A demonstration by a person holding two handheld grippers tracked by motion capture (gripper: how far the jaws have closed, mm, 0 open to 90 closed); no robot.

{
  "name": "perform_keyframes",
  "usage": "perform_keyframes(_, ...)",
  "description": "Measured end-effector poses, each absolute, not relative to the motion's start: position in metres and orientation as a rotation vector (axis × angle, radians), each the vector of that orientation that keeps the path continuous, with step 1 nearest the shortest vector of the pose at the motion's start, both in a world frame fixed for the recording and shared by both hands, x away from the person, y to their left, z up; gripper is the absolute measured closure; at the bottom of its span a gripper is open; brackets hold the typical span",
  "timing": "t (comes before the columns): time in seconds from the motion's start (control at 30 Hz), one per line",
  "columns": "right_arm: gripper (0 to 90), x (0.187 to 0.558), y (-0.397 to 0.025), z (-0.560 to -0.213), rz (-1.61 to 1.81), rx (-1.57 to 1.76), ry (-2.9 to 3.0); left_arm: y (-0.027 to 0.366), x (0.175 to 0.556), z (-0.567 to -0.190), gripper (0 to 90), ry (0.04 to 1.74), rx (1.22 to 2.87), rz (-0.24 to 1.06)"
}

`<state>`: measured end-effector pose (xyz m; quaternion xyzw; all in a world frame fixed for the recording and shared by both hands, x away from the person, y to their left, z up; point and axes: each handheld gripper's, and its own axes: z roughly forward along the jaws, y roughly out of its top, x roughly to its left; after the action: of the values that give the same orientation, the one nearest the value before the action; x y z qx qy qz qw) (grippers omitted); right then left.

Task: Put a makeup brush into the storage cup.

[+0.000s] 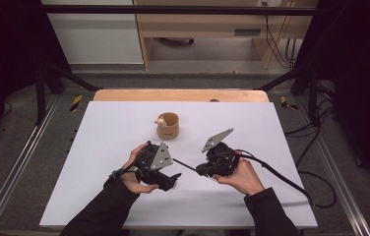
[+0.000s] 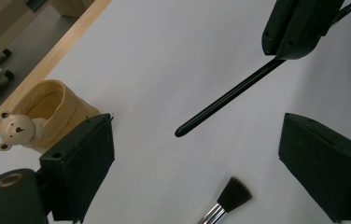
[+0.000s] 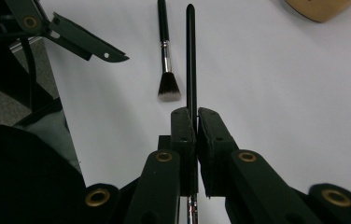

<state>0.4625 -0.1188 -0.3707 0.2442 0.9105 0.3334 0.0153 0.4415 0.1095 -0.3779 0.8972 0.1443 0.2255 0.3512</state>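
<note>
The right claw (image 3: 197, 116) clamps a thin black brush handle (image 3: 191, 56) above the desk (image 1: 114, 132); the left claw (image 2: 197, 154) stands wide. The handle may swivel in this narrow grip and miss the bear cup (image 1: 168, 125).

No writing, label, brand or number can be read in any view; the grey plates, the cup and the brush handles carry no legible marks.
</note>
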Motion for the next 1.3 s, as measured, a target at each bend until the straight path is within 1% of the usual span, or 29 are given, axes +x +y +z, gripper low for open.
perform_keyframes(0.57, 85.8, 0.463, -0.115, -0.375, 1.034, 0.743, 2.871, 0.098, 0.434, -0.388, 15.4, 0.241, 2.410, 0.681)
perform_keyframes(0.87, 85.8, 0.463, -0.112, -0.379, 1.037, 0.734, 2.887, 0.089, 0.432, -0.395, 17.5, 0.181, 2.437, 0.710)
perform_keyframes(1.03, 85.8, 0.462, -0.110, -0.381, 1.034, 0.733, 2.894, 0.084, 0.430, -0.398, 21.5, 0.151, 2.442, 0.764)
perform_keyframes(1.3, 85.8, 0.461, -0.110, -0.380, 1.047, 0.726, 2.903, 0.079, 0.427, -0.402, 31.3, 0.106, 2.453, 0.821)
